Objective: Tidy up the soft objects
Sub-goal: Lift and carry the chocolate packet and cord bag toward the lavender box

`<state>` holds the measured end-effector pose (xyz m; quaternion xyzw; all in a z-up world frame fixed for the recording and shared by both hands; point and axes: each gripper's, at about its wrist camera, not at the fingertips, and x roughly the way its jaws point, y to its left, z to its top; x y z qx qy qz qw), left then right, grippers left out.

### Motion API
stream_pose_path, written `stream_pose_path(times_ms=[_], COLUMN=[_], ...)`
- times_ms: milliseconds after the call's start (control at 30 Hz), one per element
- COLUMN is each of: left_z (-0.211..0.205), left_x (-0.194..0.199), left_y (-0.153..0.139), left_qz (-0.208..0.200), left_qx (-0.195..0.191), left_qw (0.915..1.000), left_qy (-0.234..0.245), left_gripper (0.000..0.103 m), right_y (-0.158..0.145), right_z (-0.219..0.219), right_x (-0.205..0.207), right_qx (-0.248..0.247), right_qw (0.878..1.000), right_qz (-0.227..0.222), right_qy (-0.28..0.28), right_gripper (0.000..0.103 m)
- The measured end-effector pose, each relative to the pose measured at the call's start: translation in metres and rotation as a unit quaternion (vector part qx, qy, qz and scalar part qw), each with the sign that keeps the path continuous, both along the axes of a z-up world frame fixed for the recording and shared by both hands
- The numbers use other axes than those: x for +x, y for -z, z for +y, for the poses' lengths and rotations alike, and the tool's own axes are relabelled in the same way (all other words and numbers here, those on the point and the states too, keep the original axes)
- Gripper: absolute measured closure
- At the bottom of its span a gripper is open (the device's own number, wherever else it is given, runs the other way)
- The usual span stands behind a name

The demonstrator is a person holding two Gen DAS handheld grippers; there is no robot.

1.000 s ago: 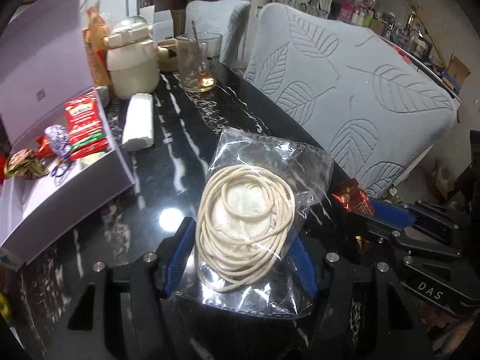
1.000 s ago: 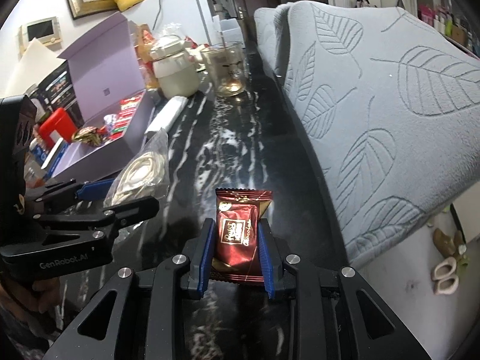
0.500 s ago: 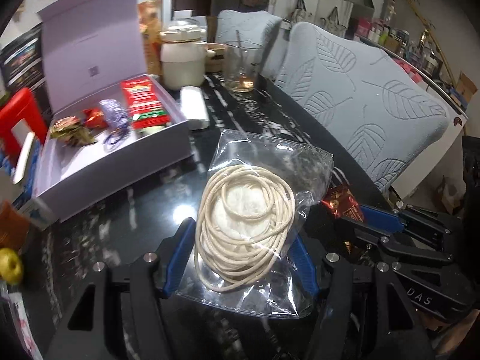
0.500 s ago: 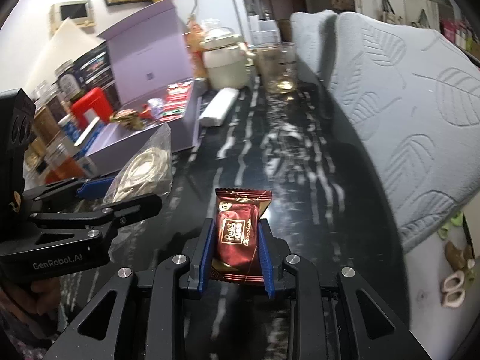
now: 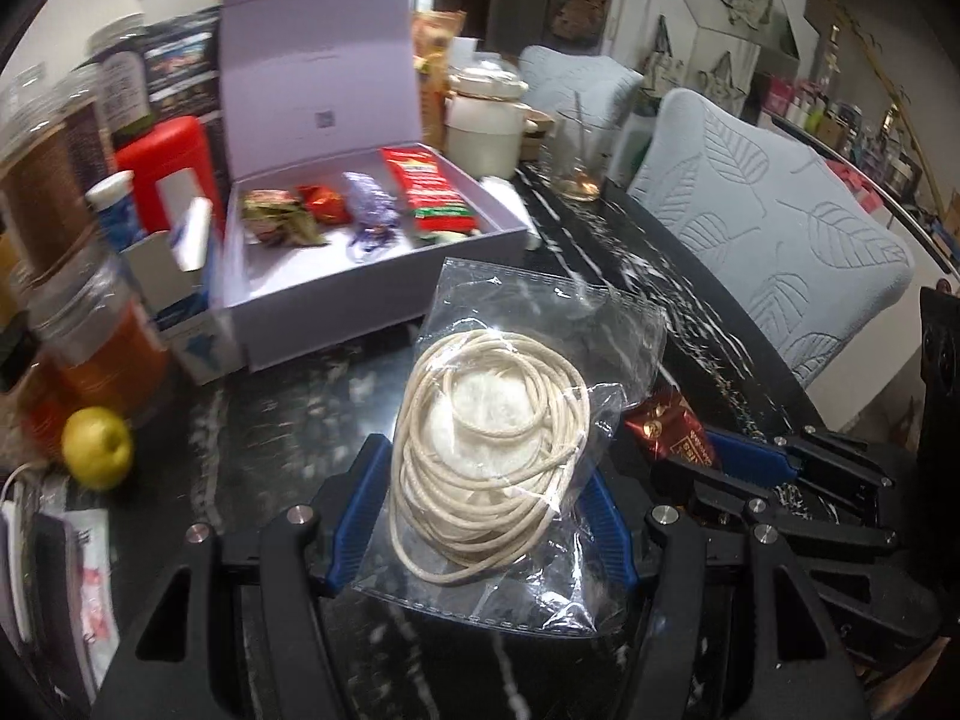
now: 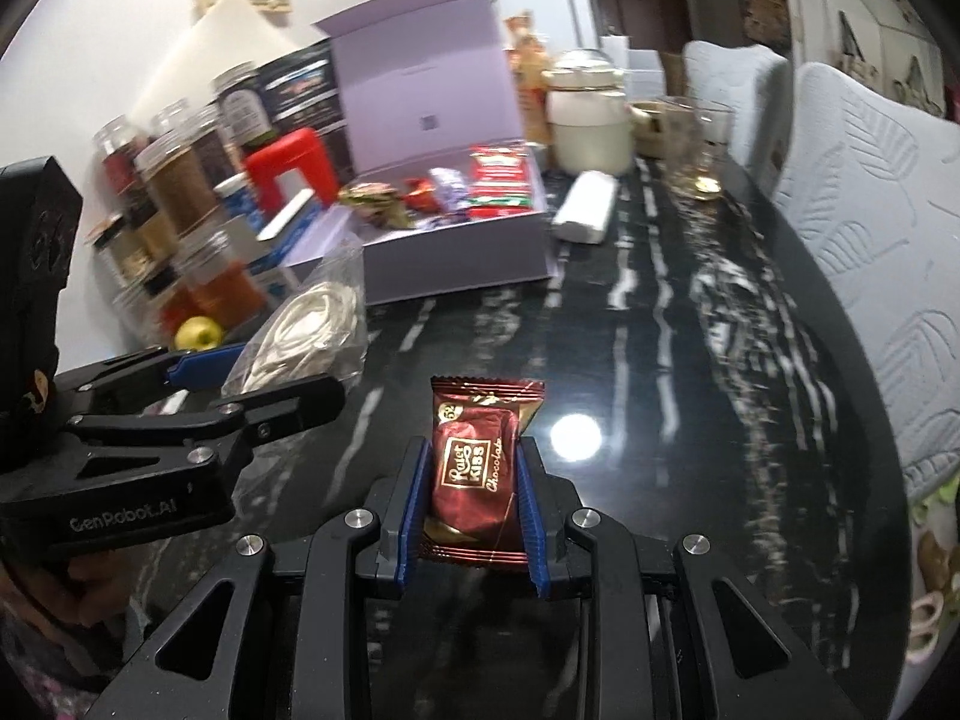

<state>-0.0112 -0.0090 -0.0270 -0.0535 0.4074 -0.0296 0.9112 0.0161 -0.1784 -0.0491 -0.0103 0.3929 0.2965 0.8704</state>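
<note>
The left gripper is clamping a clear bag of coiled cord, and the right gripper is pinching a red chocolate packet, both above the black marble table. The open lilac box is now sitting nearer and more centered than before.

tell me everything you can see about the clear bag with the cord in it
The clear plastic bag is thin, crinkled and glossy, holding a loose coil of cream cord around a whitish patch. The left claw grips it between blue pads at its lower half, so it stands above the black marble table, its flat top edge towards the open lilac box. The right wrist view shows it edge-on.
</note>
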Motion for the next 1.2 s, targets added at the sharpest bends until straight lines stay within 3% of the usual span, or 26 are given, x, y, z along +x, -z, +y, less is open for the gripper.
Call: stream_pose_path(times_ms=[567,1200], left_z=[0.049,0.084], left_x=[-0.042,0.009], left_y=[-0.024,-0.082], left_qz=[-0.042,-0.125], left_qx=[0.006,0.003], left_qw=[0.9961,0.9893], left_qy=[-0.077,-0.076], left_gripper=[0.041,0.041], right_y=[-0.015,-0.081], right_z=[0.063,0.096], right_x=[-0.024,0.024], right_qx=[0.023,0.018], right_qw=[0.994,0.988], right_qz=[-0.027,-0.105], right_qy=[-0.099,-0.111], right_gripper=[0.075,0.075])
